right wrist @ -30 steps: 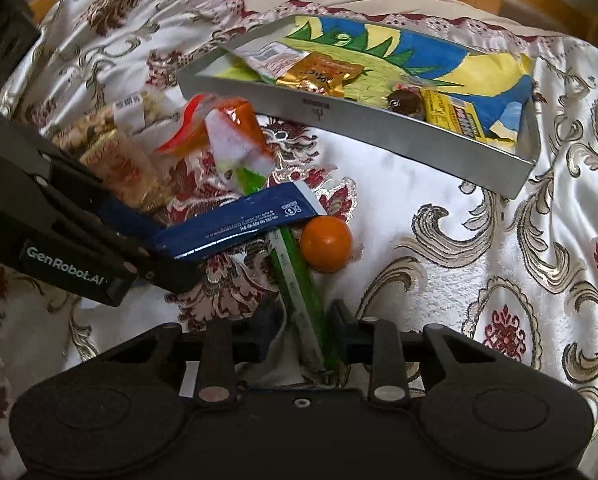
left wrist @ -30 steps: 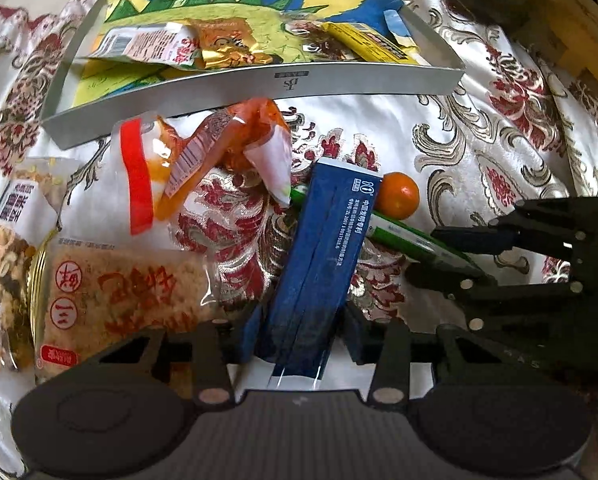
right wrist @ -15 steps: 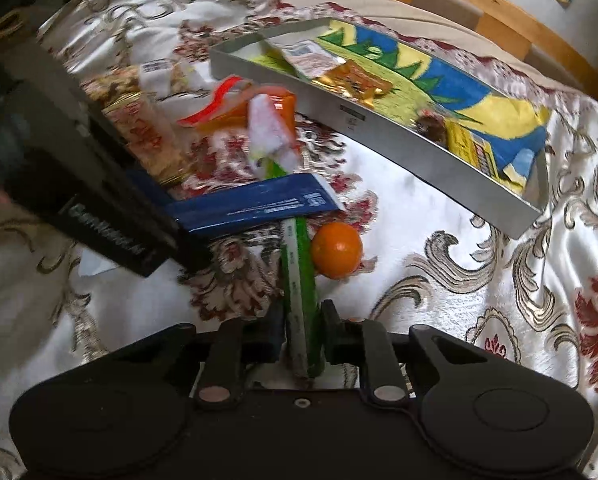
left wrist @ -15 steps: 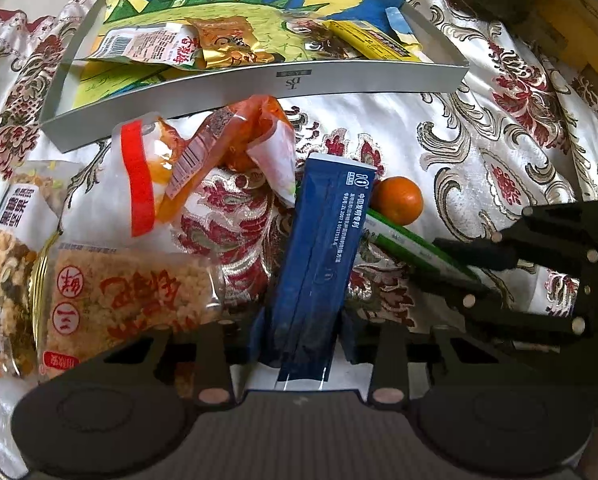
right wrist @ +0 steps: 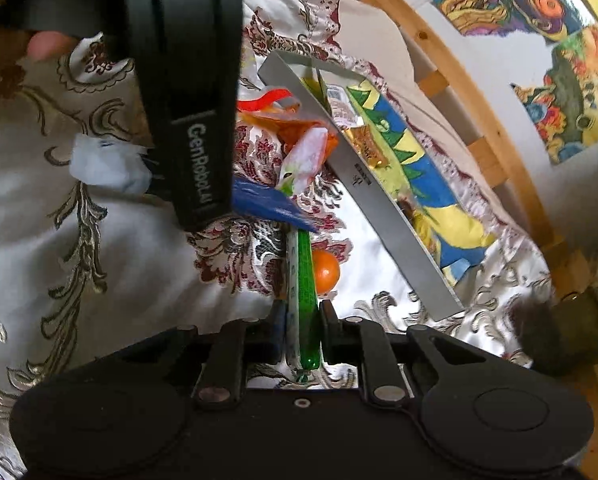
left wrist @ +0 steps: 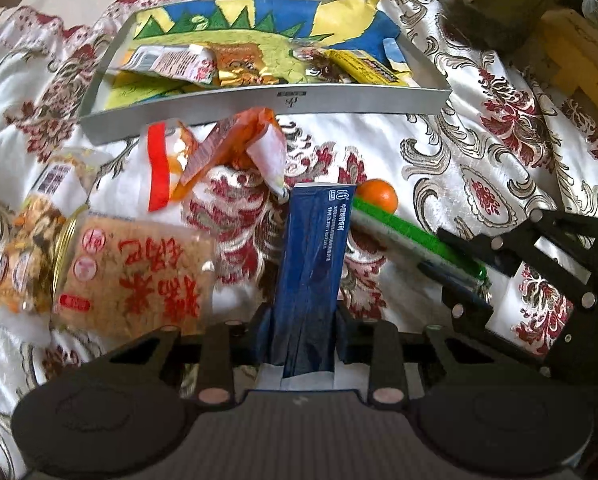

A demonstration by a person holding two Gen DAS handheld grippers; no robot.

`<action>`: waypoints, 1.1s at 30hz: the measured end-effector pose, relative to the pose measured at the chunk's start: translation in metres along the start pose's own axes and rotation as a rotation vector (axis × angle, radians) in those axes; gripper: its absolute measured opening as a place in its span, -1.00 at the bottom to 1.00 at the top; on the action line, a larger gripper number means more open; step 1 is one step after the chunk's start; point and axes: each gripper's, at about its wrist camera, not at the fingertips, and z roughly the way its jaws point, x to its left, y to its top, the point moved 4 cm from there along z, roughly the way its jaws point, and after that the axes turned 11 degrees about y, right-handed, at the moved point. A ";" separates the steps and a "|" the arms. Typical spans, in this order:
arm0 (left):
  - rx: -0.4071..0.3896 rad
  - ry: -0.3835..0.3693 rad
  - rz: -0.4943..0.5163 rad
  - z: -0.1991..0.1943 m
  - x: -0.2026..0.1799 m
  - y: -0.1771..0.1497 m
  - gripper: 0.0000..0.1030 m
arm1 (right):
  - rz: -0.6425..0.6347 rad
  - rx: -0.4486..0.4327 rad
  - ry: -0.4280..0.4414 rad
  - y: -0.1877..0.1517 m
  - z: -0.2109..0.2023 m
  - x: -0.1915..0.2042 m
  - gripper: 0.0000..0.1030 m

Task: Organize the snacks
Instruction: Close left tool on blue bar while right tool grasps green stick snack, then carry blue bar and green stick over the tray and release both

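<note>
Right gripper [right wrist: 302, 322] had rolled hard since half a second earlier: the tray now ran diagonally through its view and the wall pictures [right wrist: 555, 92] showed top right. Left view barely shifted; the tray sat a bit further off.

Left gripper [left wrist: 302, 320] was clamped on the near end of the blue packet [left wrist: 315, 268], which stuck out forward over the bedspread [left wrist: 439, 160]. Right gripper was closed on the green stick pack [right wrist: 304, 296], jaws tight on both sides. From the left view the green stick ran diagonally from the right gripper [left wrist: 475, 276] up to the blue packet's far end, passing just behind it.

An orange [left wrist: 377, 196] lay just beside the green stick's far end, touching or nearly so; couldn't tell which. The left gripper's body blocked most of the right camera's left half, "GenRobot" label readable.

Loose clutter between grippers and tray: an orange-and-clear wrapper [left wrist: 235, 144] with a red stripe, right against the tray's near wall; a rice cracker pack [left wrist: 139, 276] with red lettering toward the left edge of the bedspread; a mixed-nut pack [left wrist: 27, 256] touching its left side.

Tray [left wrist: 259, 104] was a shallow grey box with a painted lining. Inside: a white-pink packet [left wrist: 167, 64] at left, a gold wrapper [left wrist: 239, 66] mid, a dark sweet [left wrist: 319, 66] and a yellow bar [left wrist: 363, 68] toward the right.
</note>
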 end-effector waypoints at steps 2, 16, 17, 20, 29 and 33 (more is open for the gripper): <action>-0.028 0.003 -0.023 -0.006 0.002 -0.004 -0.37 | -0.016 -0.008 -0.036 0.000 -0.003 0.000 -0.66; -0.345 0.060 -0.102 -0.055 0.010 0.014 -0.36 | -0.097 -0.132 -0.336 0.004 -0.026 -0.017 -0.65; -0.358 0.068 -0.113 -0.057 0.011 0.018 -0.36 | -0.086 -0.145 -0.347 0.006 -0.026 -0.022 -0.65; -0.406 0.077 -0.145 -0.061 0.015 0.034 -0.36 | -0.046 -0.189 -0.387 0.013 -0.032 -0.031 -0.65; -0.560 0.105 -0.217 -0.055 0.027 0.109 -0.36 | 0.156 -0.340 -0.425 0.057 -0.027 -0.089 -0.65; -0.606 0.137 -0.263 -0.033 0.044 0.135 -0.36 | 0.281 -0.413 -0.406 0.075 -0.006 -0.118 -0.64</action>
